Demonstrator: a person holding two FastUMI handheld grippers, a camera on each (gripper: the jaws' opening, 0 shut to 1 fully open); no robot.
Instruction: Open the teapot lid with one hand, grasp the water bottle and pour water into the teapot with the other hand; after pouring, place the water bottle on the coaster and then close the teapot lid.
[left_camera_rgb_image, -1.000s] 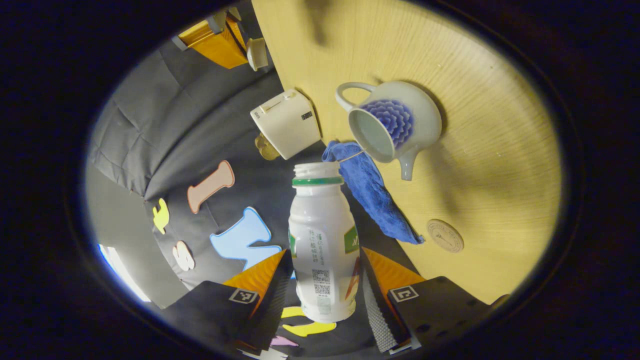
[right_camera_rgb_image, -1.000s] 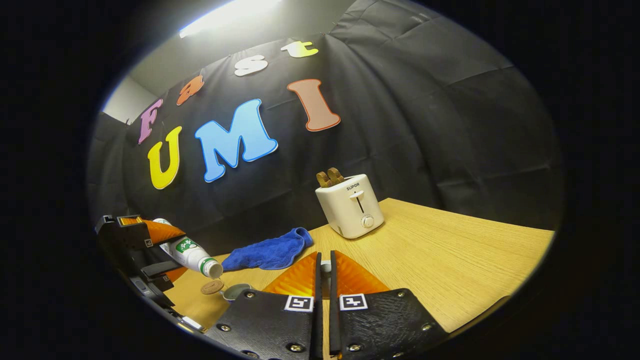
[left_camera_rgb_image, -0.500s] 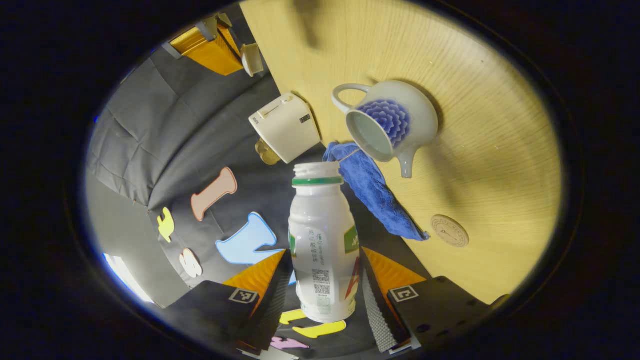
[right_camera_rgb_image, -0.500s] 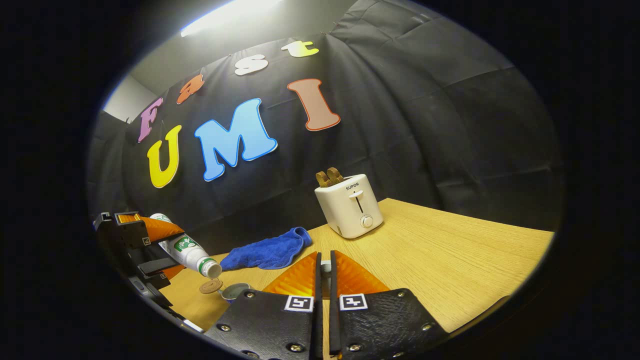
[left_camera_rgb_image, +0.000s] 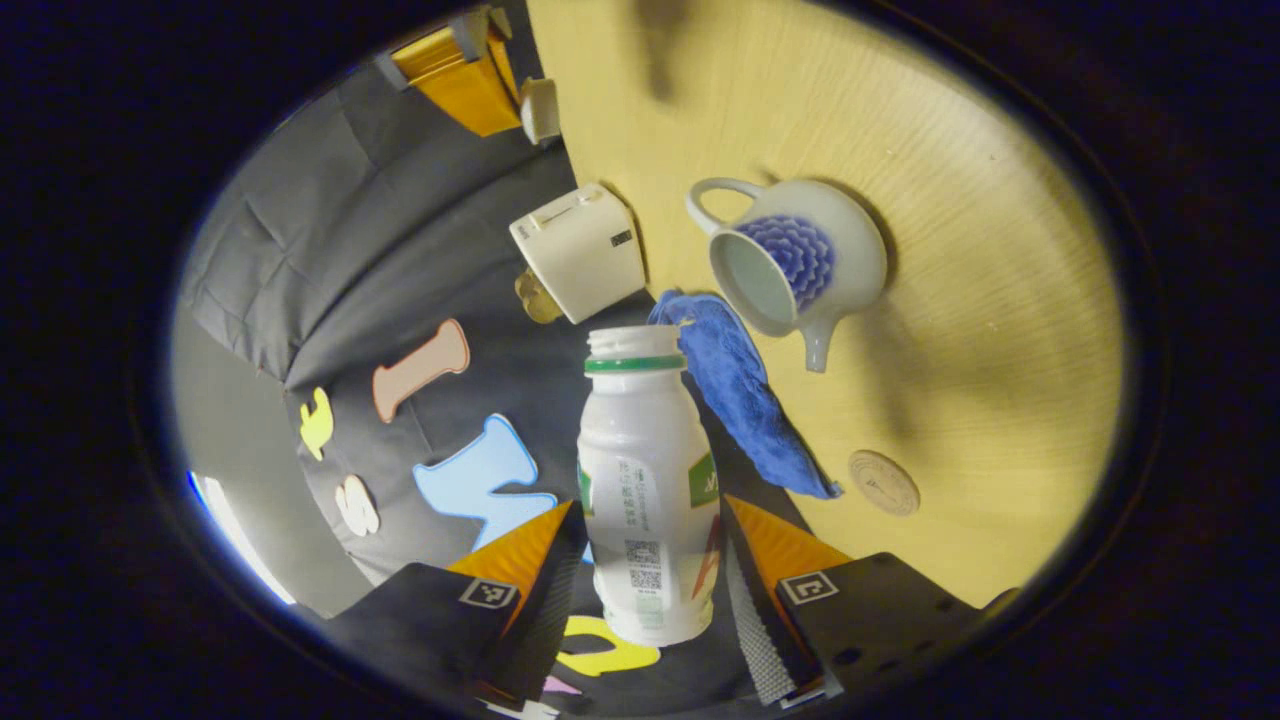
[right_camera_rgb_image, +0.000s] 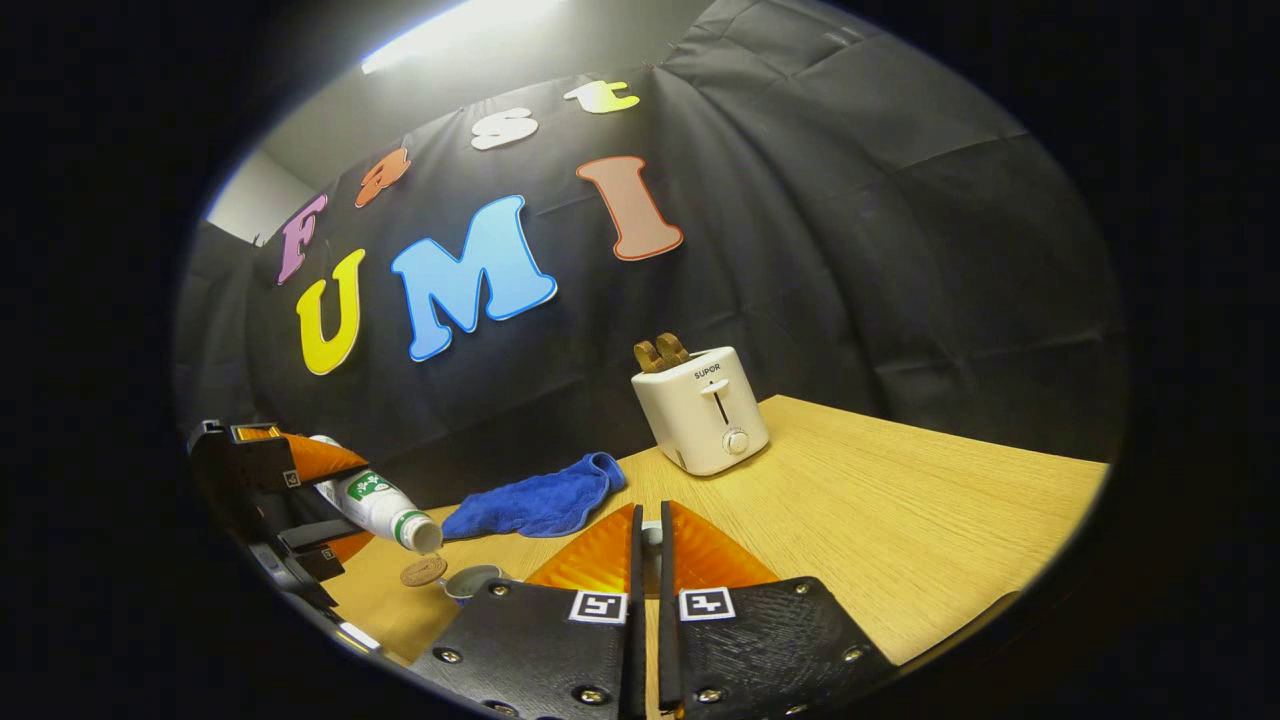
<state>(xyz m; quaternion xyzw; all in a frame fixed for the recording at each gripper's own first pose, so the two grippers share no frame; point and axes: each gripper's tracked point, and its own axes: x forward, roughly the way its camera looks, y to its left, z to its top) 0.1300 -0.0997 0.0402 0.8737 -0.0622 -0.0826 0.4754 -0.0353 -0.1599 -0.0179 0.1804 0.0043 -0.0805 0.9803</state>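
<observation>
Both left gripper fingers clamp the water bottle, tipped mouth-down above the open teapot on the tabletop; coaster nearby; right gripper fingers pinch the lid.

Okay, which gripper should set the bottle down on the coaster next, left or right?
Left. The left gripper already clamps the water bottle, with the coaster bare on the table nearby. The right gripper seems shut on the teapot lid.

Recording booth: black cloth wall behind wooden table.
</observation>
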